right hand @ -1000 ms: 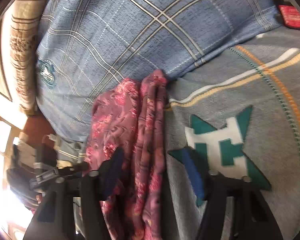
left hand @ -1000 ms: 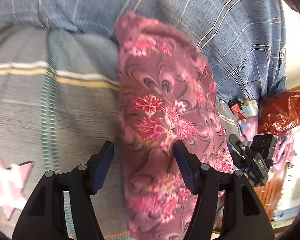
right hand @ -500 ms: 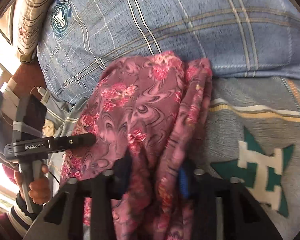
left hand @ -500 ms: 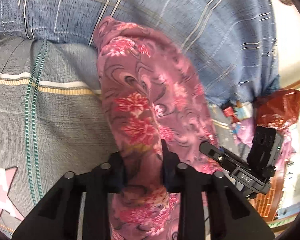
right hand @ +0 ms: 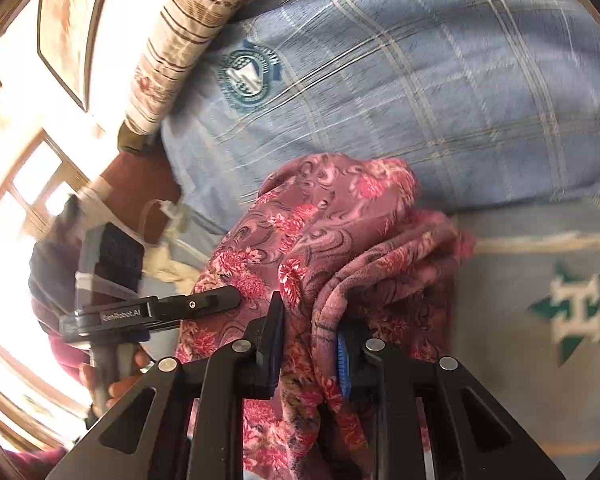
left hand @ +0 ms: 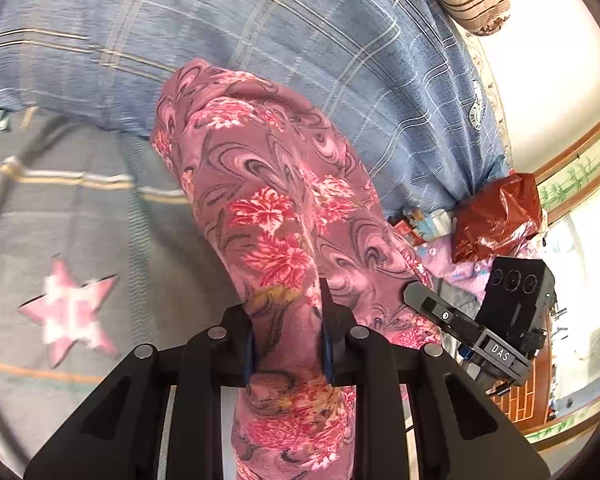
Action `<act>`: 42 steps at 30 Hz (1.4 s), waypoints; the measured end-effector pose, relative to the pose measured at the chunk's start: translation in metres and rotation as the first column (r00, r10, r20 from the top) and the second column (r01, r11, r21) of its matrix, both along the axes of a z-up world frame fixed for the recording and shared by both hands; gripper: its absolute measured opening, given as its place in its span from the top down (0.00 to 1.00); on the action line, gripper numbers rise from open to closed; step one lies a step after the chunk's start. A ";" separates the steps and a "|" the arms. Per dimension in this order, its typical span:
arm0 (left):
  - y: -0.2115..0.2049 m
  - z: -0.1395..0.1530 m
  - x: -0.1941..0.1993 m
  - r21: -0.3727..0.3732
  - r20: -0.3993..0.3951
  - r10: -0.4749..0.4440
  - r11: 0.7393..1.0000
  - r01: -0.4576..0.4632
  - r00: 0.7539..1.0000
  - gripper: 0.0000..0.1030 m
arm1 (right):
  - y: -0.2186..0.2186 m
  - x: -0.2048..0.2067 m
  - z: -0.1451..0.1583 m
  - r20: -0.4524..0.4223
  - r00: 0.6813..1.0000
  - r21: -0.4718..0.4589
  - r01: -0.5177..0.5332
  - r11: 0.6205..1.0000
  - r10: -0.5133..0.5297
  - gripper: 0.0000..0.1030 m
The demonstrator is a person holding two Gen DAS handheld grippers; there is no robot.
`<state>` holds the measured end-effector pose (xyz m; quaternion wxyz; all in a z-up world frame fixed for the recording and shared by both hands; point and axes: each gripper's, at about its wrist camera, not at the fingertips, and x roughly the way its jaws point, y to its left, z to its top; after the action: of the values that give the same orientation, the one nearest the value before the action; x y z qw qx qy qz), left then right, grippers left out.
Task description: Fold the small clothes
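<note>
Pinching pink floral garment (left hand: pixel 276 208) in my left gripper (left hand: pixel 288 344) and right gripper (right hand: pixel 308 356), both clamped on bunched cloth over grey star-patterned blanket (left hand: pixel 80 216).

bright daylight blows out the window (right hand: pixel 28 184); fisheye-bent edges, slight motion blur.

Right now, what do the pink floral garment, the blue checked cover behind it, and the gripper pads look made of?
Pink floral garment: thin, soft woven or knit fabric, matte; it drapes and bunches in loose folds. Blue checked cover: heavier woven cloth, likely cotton, matte, with thread lines and a stitched crest. Left gripper and right gripper pads: blue, ribbed, probably rubber, on matte black plastic fingers; both are shut on the garment.
</note>
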<state>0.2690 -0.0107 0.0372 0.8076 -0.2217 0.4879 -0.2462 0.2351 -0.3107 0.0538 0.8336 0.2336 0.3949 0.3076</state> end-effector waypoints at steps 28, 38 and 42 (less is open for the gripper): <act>0.047 -0.062 -0.062 0.393 0.094 0.120 0.908 -0.147 0.988 0.27 | 0.010 -0.037 -0.065 -0.100 0.980 -0.251 0.140 0.958 -0.170 0.18; 0.016 -0.072 -0.141 0.774 0.176 0.123 0.596 -0.214 0.977 0.15 | 0.020 -0.129 -0.059 -0.142 0.929 -0.576 0.205 0.791 -0.343 0.02; 0.006 -0.074 -0.171 0.718 0.155 0.056 0.679 -0.151 0.986 0.15 | 0.038 -0.158 -0.042 0.012 0.942 -0.624 0.269 0.734 -0.335 0.02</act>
<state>0.0978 -0.0045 -0.0366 0.8696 0.1048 0.4824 0.0007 0.0770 -0.2727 0.0121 0.8813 0.0247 0.4718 0.0096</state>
